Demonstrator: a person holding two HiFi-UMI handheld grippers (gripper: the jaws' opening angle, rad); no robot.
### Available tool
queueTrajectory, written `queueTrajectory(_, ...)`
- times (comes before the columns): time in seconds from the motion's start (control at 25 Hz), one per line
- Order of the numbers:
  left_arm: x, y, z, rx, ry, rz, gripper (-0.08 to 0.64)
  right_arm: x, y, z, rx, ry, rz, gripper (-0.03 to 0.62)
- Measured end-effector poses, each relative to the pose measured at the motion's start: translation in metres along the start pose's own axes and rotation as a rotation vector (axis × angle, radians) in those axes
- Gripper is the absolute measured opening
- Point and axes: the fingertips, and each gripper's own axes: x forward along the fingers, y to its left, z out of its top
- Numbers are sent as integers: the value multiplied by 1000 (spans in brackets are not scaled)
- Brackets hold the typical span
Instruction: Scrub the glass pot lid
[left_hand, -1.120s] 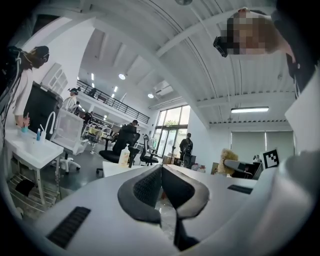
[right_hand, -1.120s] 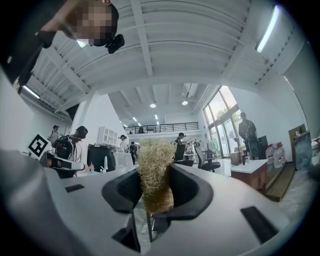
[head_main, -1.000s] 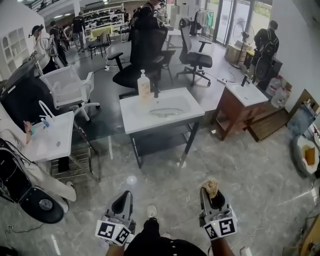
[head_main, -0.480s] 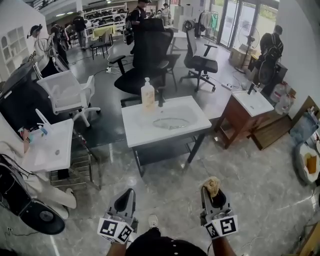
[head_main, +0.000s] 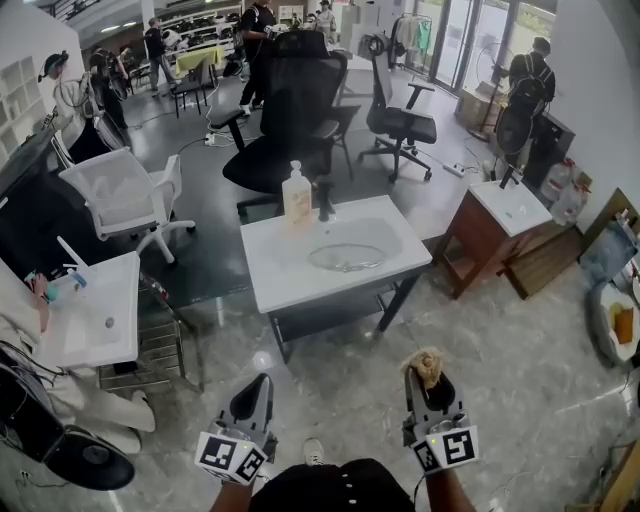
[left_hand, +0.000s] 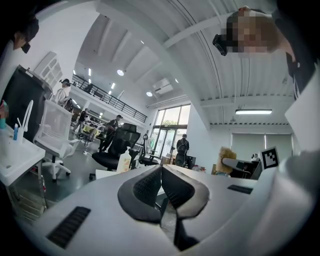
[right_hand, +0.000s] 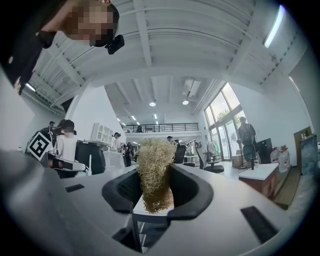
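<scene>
Glass pot lid (head_main: 345, 258) lies in the basin of the white sink stand (head_main: 290, 285) at frame centre, with a soap bottle (head_main: 296, 195) on the rear rim. Grey marbled floor (head_main: 500, 350) surrounds it. A black office chair (head_main: 290, 110) stands behind, and another sink (head_main: 95, 310) sits at left. At the bottom edge, the left gripper (head_main: 254, 385) is pressed together and empty; the right gripper (head_main: 428, 378) pinches a straw-coloured scrubber (head_main: 425, 366).
</scene>
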Motion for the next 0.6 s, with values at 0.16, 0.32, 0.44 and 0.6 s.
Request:
queueTrajectory(0.16,20,15,1,8,15,-21,26,18,-4,-6,-13,12,-20,149)
queueTrajectory(0.32,36,24,-5,-12,33,-24,26,33,-12,-14,1,28,-40,149)
queueTrajectory(0.44,51,32,-10,-17,53,-19,26,45,-18,-21,11,37,-45,149)
queueTrajectory(0.6,78,39,-14,-14,63,-14,26,66,-35,-30,25,36,-43,149)
